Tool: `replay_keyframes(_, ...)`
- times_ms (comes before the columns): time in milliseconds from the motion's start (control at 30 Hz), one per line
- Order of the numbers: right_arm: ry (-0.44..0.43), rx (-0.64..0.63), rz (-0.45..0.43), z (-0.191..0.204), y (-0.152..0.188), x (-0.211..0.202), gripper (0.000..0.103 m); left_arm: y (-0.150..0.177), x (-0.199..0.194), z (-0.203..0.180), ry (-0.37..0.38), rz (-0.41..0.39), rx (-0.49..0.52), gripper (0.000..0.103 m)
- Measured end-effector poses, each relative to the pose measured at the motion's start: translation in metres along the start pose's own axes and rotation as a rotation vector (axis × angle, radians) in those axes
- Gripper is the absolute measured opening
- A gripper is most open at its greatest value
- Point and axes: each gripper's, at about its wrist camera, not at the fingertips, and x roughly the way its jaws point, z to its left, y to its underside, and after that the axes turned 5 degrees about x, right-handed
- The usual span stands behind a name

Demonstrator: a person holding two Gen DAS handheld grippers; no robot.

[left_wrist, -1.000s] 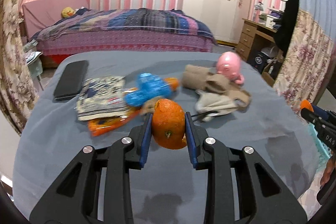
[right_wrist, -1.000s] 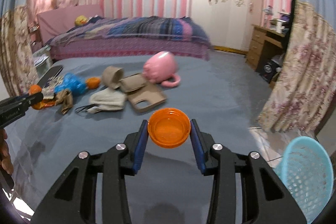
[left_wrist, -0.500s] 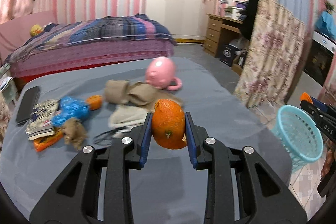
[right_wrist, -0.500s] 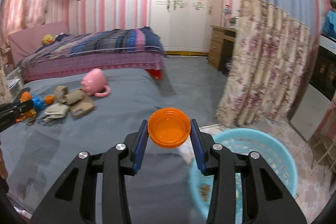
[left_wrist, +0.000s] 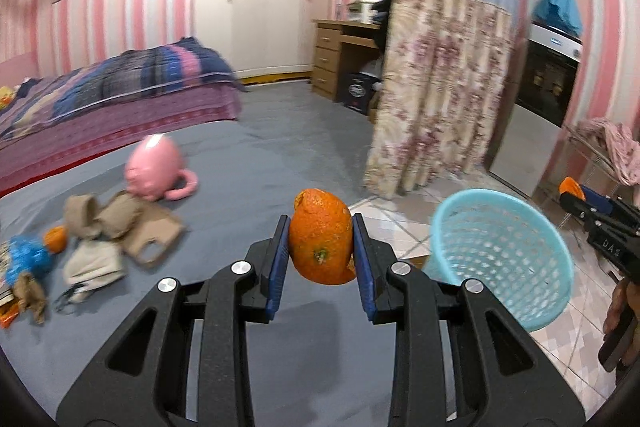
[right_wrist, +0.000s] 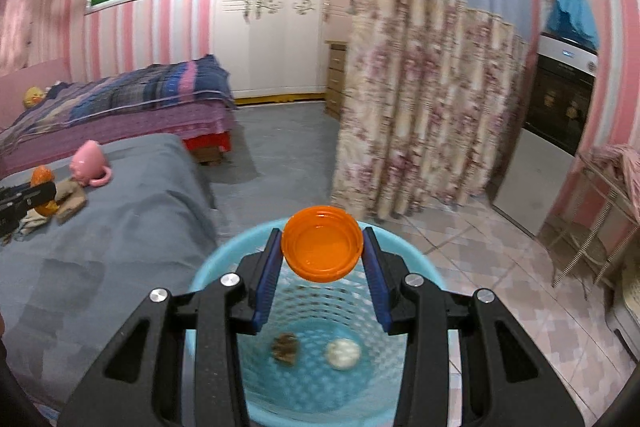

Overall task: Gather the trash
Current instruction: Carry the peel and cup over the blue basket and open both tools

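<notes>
A grey bed cover fills the left of both views, and beside it on the tiled floor stands a light blue basket of plastic mesh. On the cover lie a pink mug on its side, some brown cardboard pieces and a blue wrapper. The right gripper hangs over the basket mouth and pinches an orange cap. The left gripper is above the cover's edge, near the basket, clamped on an orange peel. Two small scraps lie at the basket bottom.
</notes>
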Motion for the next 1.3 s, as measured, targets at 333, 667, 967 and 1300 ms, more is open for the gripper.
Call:
replay_keyframes(333,0.068,0.088,0.035,-0.053,0.029,0.011,0.040,0.007,0.047,-0.085,0.163,0.036,0.086,0.029)
replay_keyframes(667,0.044,0.120,0.062,-0.057,0.046,0.026,0.040,0.016,0.090,-0.139,0.255,0.099,0.159,0.029)
replay_keyframes(967,0.039,0.127,0.063,-0.056,0.048,0.032,0.040,-0.001,0.092,-0.141,0.196,0.055,0.217,0.076)
replay_keyframes(1300,0.038,0.123,0.071,-0.040,0.051,0.034,0.040,-0.007,0.075,-0.096,0.109,0.023,0.159,0.089)
